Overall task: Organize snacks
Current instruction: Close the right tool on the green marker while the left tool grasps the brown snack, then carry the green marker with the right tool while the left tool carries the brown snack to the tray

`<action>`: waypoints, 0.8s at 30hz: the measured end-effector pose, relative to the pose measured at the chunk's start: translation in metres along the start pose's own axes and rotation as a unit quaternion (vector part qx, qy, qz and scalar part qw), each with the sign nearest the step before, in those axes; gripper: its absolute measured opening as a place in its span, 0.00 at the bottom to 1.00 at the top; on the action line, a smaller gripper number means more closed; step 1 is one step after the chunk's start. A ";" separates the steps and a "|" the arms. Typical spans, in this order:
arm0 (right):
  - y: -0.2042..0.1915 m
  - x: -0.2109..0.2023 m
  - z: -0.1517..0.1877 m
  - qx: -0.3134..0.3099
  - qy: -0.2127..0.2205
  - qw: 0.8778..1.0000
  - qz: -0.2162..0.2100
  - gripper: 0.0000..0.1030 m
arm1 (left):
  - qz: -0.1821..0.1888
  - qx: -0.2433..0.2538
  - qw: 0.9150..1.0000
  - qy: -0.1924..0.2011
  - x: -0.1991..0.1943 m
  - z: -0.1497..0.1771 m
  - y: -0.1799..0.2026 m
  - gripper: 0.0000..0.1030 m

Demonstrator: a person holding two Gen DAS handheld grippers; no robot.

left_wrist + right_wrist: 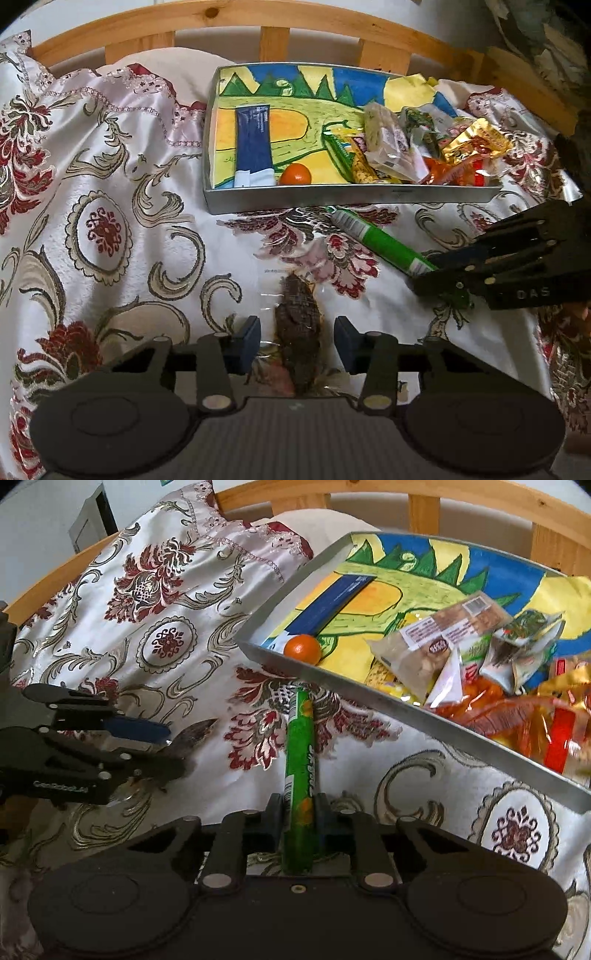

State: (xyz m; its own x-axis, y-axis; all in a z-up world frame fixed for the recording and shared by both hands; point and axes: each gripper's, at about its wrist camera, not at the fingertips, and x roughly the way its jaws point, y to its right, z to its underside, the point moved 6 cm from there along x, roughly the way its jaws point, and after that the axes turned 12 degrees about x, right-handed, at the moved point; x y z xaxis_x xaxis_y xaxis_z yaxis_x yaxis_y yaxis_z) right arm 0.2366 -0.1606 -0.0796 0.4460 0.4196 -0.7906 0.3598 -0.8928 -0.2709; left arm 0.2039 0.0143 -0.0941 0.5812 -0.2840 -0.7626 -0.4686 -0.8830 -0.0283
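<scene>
Left wrist view. Stood partly open, the left gripper [295,332], jaws set either side of a dark snack [295,306] in a clear wrapper, with a gap showing between each pad and the dark piece. Could not tell whether the pads touched the clear film. Lay lengthwise on the floral bedspread [110,184], that snack, pointing toward the tray [332,195]. Inside the tray, on its painted bottom: a blue packet [255,144] at the left, an orange fruit [294,174] just beside its lower end, and a heap of packets [406,147] crowding the right half. Just before the tray's front wall, slanting across the bedspread, a green tube [376,240]; clamped on its nearer end, the right gripper [432,271], reaching in from the right. Behind everything, a wooden bed rail [258,18] and a pale pillow [155,62].

Right wrist view. Closed on the green tube [300,746], the right gripper [298,812], both pads pressed to its sides, the tube's far tip close to the tray wall [406,709]. Directly past that wall, the orange fruit [303,649] and the blue packet [332,602]; farther right, the heap of packets [461,646]. At the left, low over the bedspread [147,590], the left gripper [162,746] with the tip of the dark snack [197,731] poking out between its jaws. Along the top, the bed rail [424,506].
</scene>
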 end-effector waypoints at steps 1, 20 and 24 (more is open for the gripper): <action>-0.001 0.000 -0.001 0.001 0.003 1.000 0.001 0.26 | -0.007 0.000 1.000 -0.003 0.002 0.000 -0.001 0.57; -0.008 0.018 -0.007 0.016 0.045 0.998 0.033 0.19 | -0.004 0.023 0.999 -0.029 0.008 0.001 0.005 0.48; -0.010 0.013 0.001 0.025 0.048 0.998 0.033 0.18 | 0.007 0.014 0.999 -0.033 0.004 0.001 0.008 0.47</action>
State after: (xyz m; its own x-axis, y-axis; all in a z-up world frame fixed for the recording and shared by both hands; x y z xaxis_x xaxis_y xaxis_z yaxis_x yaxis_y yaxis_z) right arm 0.2383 -0.1458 -0.0876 0.5447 0.3709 -0.7521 0.2874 -0.9251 -0.2481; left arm 0.2018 0.0067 -0.0980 0.5301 -0.2695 -0.8040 -0.4956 -0.8678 -0.0359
